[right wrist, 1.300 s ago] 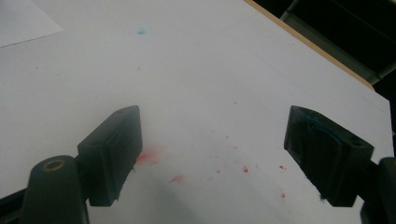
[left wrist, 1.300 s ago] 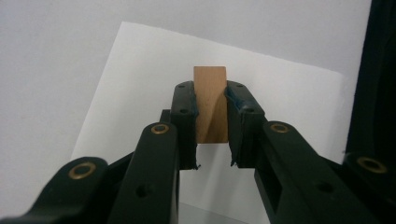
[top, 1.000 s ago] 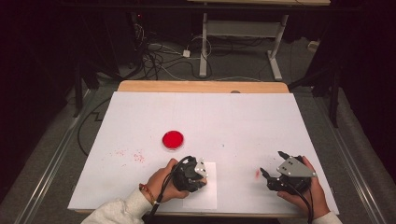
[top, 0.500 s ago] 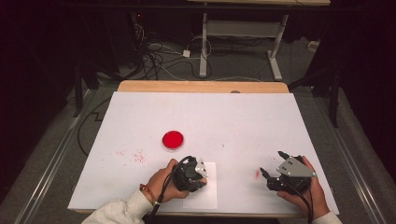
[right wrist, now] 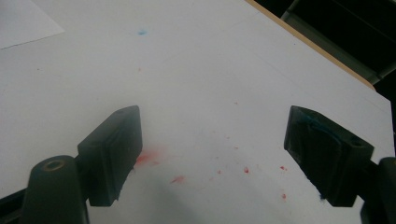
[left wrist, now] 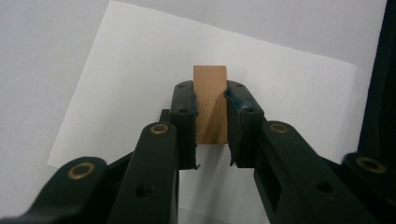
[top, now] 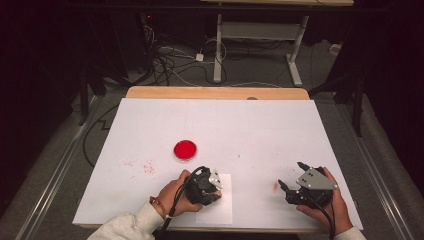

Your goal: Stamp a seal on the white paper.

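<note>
A small wooden block point(left wrist: 210, 105) stands on a white paper sheet point(left wrist: 140, 70) and is clamped between the black jaws of my left gripper point(left wrist: 210, 116). From above, that left gripper point(top: 212, 187) sits over the paper sheet point(top: 222, 212) near the table's front edge, and the block is hidden under it. My right gripper point(top: 290, 176) rests at the front right with its jaws spread wide and nothing between them. In the right gripper view the right gripper point(right wrist: 212, 156) hovers just above red paint specks point(right wrist: 177, 178) on the white table cover.
A round red ink pad point(top: 185, 149) lies left of centre on the white-covered table point(top: 215, 125). Faint red smudges point(top: 142, 166) mark the cover at the left, and another red smudge point(top: 275, 186) lies near the right gripper. A wooden edge strip point(top: 215, 92) runs along the far side.
</note>
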